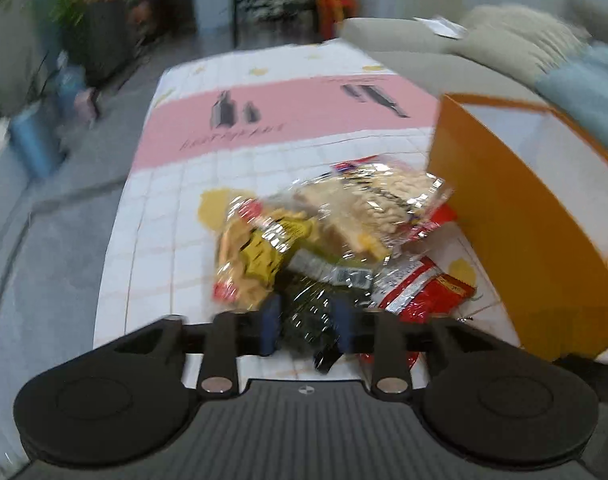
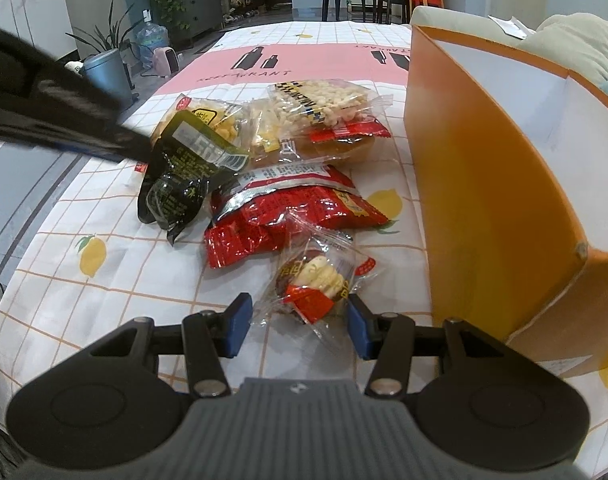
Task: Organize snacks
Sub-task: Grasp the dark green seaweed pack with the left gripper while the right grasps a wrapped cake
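Between right gripper (image 2: pixel 299 326) open pads: clear-wrapped snack (image 2: pixel 318 280), long axis slanting left; left gripper (image 1: pixel 307 322) state unclear.

Orange box (image 2: pixel 484 168) cut off rightward.

Orange box (image 2: pixel 484 184), lemon-print checked cloth (image 2: pixel 115 280)

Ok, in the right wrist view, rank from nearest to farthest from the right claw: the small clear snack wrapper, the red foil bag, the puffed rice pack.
1. Small clear snack wrapper, between the right claw fingers.
2. Red foil bag, just beyond it.
3. Clear puffed rice pack, farthest back, by the orange box.
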{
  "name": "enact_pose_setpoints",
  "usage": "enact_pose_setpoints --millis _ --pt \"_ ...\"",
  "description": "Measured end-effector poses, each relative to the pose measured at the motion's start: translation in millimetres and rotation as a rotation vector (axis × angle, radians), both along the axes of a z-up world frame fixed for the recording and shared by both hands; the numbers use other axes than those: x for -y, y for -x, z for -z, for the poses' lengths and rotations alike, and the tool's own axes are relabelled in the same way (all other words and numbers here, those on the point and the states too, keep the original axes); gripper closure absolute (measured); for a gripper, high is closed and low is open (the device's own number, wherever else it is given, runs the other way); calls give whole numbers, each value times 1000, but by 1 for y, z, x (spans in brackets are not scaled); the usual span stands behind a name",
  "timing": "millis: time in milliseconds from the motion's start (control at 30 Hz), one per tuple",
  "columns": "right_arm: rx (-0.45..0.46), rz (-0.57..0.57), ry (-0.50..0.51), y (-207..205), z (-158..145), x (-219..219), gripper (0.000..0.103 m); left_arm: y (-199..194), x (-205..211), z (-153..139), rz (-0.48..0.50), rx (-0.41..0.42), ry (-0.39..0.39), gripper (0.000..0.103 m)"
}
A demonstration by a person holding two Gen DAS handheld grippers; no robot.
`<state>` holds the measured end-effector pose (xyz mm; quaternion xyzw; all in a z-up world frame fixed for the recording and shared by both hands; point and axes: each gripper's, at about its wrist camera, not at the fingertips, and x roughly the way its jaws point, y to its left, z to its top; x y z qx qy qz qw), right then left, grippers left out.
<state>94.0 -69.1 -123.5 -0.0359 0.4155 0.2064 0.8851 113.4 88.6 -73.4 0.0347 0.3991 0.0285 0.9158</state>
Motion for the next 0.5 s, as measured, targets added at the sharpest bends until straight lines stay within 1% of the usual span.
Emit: enact_pose_setpoints --millis 33,67,133,167,233,267,333,433,500 --pt "-1 -2 3 1 0 0 53 0 6 3 13 9 -43 42" --pt "-2 -5 4 1 0 -1 53 -1 13 6 27 19 -85 39" --pt "-2 -10 4 3 0 -1 53 -4 21 15 49 8 -136 34" --pt "-1 -14 6 4 0 -1 53 -6 23 19 49 -7 -156 33" --pt "-3 -19 6 3 0 0 53 -13 25 31 15 -39 -195 33" --pt "-6 -16 1 3 -1 1 53 -17 24 37 -8 -50 -205 28" --pt "-13 -10 -10 1 -1 2 53 -20 21 40 -27 -42 -183 25" --pt "-19 -16 -16 0 -1 4 53 -25 18 41 -39 -39 -155 23" --pt "-19 -18 -18 0 -1 4 53 -26 12 42 -50 -39 -114 23"
